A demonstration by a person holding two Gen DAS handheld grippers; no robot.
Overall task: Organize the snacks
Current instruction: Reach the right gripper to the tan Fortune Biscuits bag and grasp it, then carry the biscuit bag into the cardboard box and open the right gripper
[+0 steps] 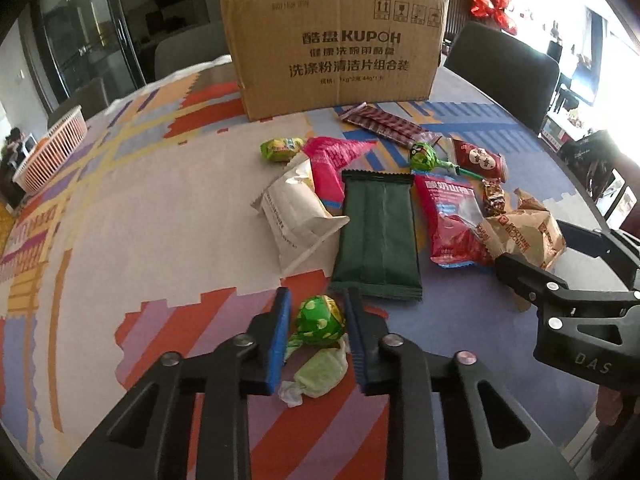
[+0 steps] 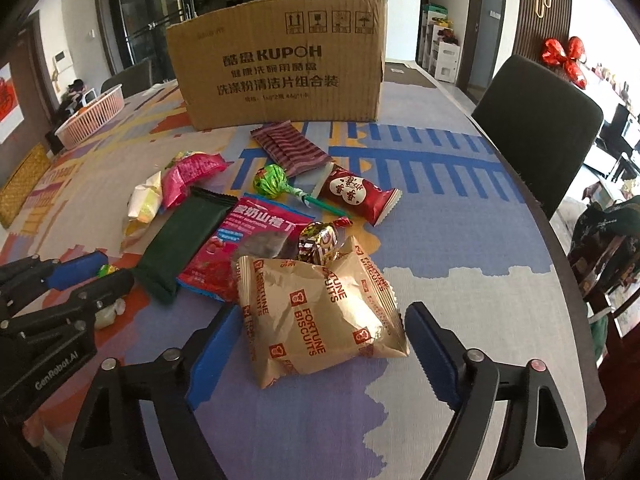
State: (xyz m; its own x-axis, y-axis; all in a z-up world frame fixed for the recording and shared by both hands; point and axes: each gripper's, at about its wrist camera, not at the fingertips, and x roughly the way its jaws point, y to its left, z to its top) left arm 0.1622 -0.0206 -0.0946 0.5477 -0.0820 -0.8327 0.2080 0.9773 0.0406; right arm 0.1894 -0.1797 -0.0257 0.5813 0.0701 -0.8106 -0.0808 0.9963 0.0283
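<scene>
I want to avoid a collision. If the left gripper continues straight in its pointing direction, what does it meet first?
The green candy lying between the left gripper's fingers comes first; past it, probably the dark green packet, though depth is uncertain.

Snack packets (image 1: pixel 376 236) lie jumbled on the tablecloth — cardboard box (image 1: pixel 336 44) upright behind.

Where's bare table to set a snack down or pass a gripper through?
Free: the mat left of the white packet, across to the pink basket, and the stretch right of the fortune biscuits bag toward the dark chair. Crowded: the snack cluster from the cardboard box to both grippers, around the dark green packet.
</scene>
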